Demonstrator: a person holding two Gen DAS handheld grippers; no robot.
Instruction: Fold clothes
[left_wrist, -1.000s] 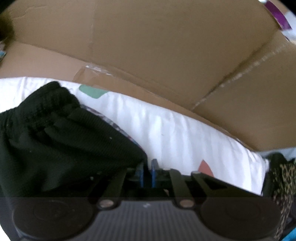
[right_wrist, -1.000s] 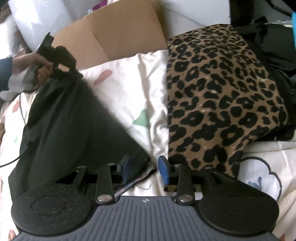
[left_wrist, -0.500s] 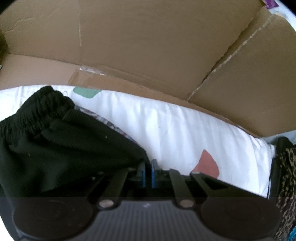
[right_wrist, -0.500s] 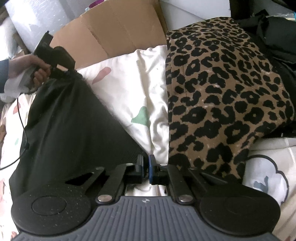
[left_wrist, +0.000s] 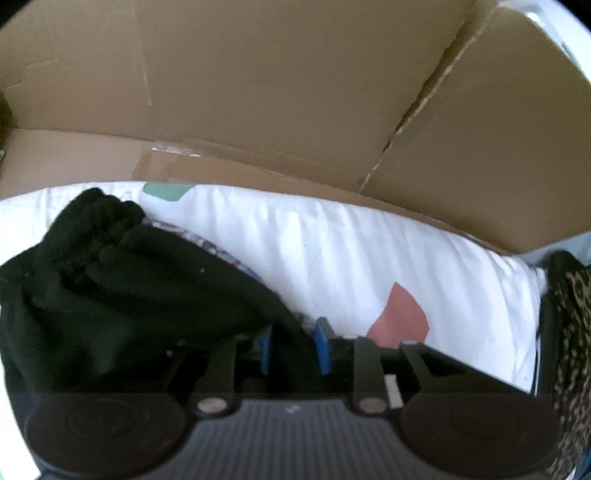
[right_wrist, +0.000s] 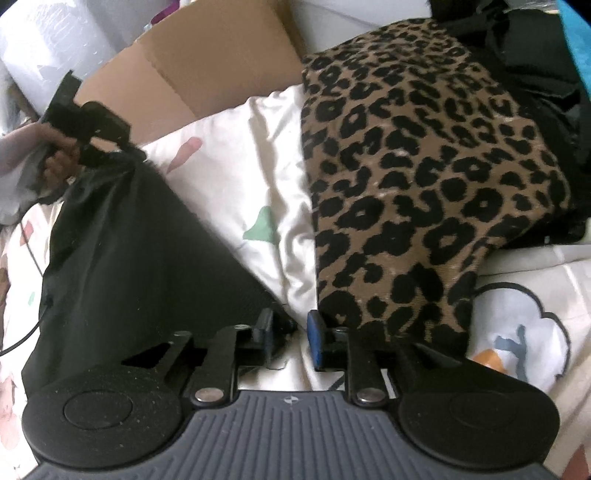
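A black ribbed garment (left_wrist: 110, 295) with an elastic waistband lies bunched at the left in the left wrist view. My left gripper (left_wrist: 292, 347) is open, with dark cloth still lying between its blue pads. In the right wrist view the same black garment (right_wrist: 140, 258) is spread flat on the bed, and its near corner lies between the parted fingers of my open right gripper (right_wrist: 290, 332). At its far corner the left gripper (right_wrist: 88, 122) is held by a hand (right_wrist: 48, 147).
A leopard-print garment (right_wrist: 424, 184) lies folded right of the black one, on a white sheet (right_wrist: 251, 166) with coloured shapes. A cardboard box (left_wrist: 295, 92) stands at the bed's far edge. Dark clothes (right_wrist: 535, 74) are piled at the far right. A thin black cable (right_wrist: 22, 332) runs along the left.
Both grippers were shut on corners of the black garment half a second ago; now both have parted their fingers. The garment lies a little further toward the box.
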